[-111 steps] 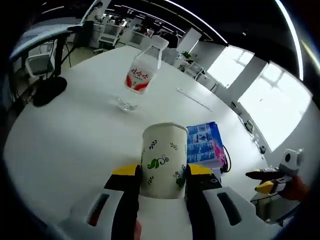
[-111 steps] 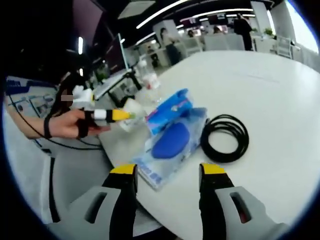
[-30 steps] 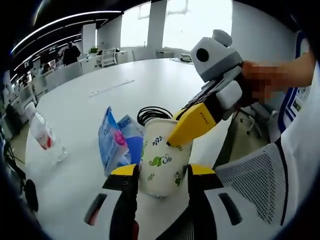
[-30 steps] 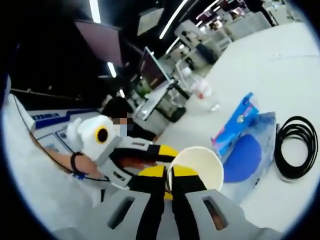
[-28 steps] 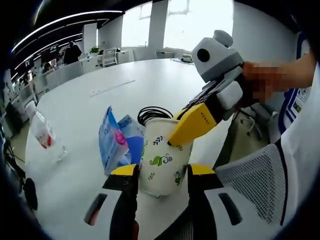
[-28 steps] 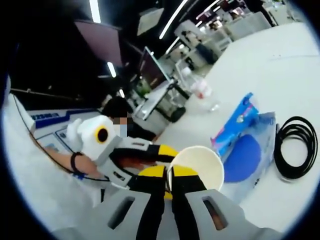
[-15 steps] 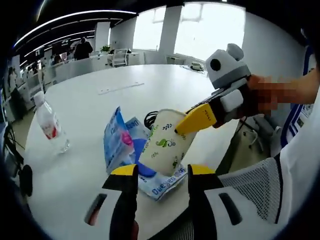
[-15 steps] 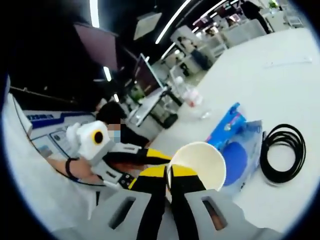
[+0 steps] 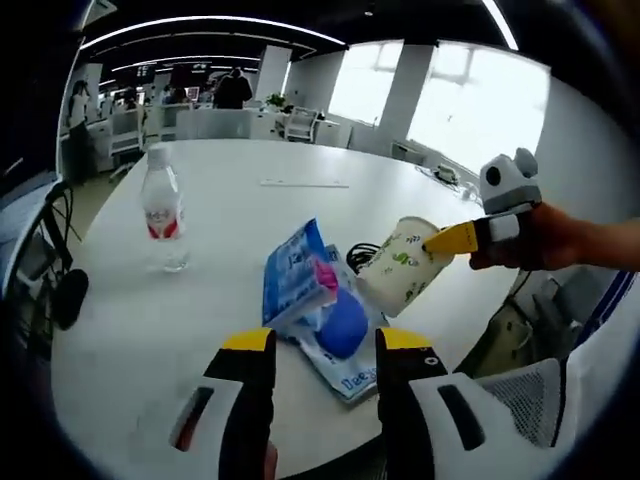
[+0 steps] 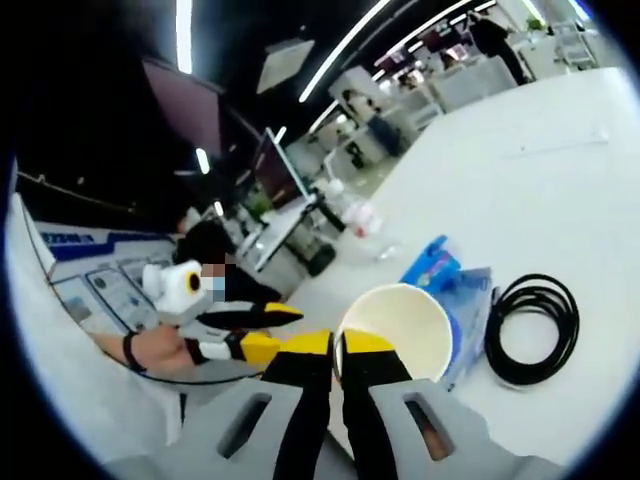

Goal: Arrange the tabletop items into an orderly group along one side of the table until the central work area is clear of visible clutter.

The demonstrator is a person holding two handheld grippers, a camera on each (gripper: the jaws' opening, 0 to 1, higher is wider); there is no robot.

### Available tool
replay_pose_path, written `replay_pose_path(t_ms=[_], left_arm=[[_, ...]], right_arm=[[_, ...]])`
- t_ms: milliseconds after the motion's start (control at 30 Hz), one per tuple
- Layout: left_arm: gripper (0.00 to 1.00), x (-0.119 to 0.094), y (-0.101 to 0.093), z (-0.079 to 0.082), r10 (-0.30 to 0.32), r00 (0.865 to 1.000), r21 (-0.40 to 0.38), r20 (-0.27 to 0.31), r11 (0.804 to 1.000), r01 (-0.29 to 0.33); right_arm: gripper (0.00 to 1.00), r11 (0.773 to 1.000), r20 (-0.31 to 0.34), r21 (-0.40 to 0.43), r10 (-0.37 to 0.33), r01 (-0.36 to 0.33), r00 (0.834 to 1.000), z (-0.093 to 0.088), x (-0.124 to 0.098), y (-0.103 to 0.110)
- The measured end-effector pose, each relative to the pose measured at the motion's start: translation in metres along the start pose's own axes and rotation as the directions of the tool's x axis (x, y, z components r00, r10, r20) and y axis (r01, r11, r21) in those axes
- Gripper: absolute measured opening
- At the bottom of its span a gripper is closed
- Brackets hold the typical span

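A white paper cup [image 9: 398,266] with green leaf print hangs tilted over the table's near right part, my right gripper [image 9: 446,239] shut on its rim. In the right gripper view the cup [image 10: 400,322] opens toward the camera, its rim pinched at my right gripper [image 10: 335,347]. My left gripper [image 9: 322,345] stands open and empty, back from the cup; it also appears as the left gripper [image 10: 262,330], held by a hand. A blue tissue pack [image 9: 300,275] leans on a blue pouch [image 9: 342,325]. A black cable coil [image 10: 530,330] lies beside them.
A clear water bottle [image 9: 163,210] with a red label stands upright on the white table [image 9: 230,180], left of the pack. A thin white strip [image 9: 303,183] lies farther back. A mesh chair [image 9: 520,400] is by the near table edge. Office desks fill the background.
My left gripper has let go of the cup and drawn back. The right gripper, shut on the rim, now holds the cup alone, tilted and off to the right.
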State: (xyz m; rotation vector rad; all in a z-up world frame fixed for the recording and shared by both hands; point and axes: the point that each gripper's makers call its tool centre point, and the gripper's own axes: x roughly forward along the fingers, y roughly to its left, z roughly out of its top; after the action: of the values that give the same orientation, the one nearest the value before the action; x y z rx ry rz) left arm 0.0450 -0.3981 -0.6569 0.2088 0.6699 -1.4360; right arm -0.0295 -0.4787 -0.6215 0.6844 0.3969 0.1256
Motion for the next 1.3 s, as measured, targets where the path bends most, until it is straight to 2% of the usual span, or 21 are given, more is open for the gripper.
replay_pose_path(t_ms=[167,367,833,1000,1200,1300], left_arm=[[0.38,-0.006,0.013,0.003,0.033,0.999,-0.058,0.026,0.998,-0.031],[0.38,-0.009,0.019,0.002,0.059,0.998,-0.068,0.028,0.996,-0.057],[0.38,-0.017,0.03,0.005,0.1,0.994,-0.093,0.047,0.991,-0.096],[0.38,-0.016,0.031,0.003,0.106,0.993,-0.081,0.044,0.991,-0.103],[0.4,-0.016,0.032,0.009,0.109,0.993,-0.066,0.051,0.992,-0.105],[0.4,-0.019,0.037,0.015,0.118,0.991,-0.052,0.06,0.992,-0.115]], right_arm=[[0.0,1.0,0.005,-0.026,0.006,-0.006,1.0,0.013,0.009,0.003],[0.0,0.996,-0.027,-0.089,0.029,-0.031,0.999,0.026,0.027,0.008],[0.0,0.973,-0.117,-0.213,0.061,-0.085,0.991,0.042,0.065,0.022],[0.0,0.937,-0.195,-0.337,0.024,-0.09,0.981,0.049,0.08,0.019],[0.0,0.854,-0.277,-0.506,-0.029,-0.121,0.96,0.06,0.105,0.014],[0.0,0.845,-0.291,-0.522,-0.045,-0.119,0.956,0.065,0.116,0.008]])
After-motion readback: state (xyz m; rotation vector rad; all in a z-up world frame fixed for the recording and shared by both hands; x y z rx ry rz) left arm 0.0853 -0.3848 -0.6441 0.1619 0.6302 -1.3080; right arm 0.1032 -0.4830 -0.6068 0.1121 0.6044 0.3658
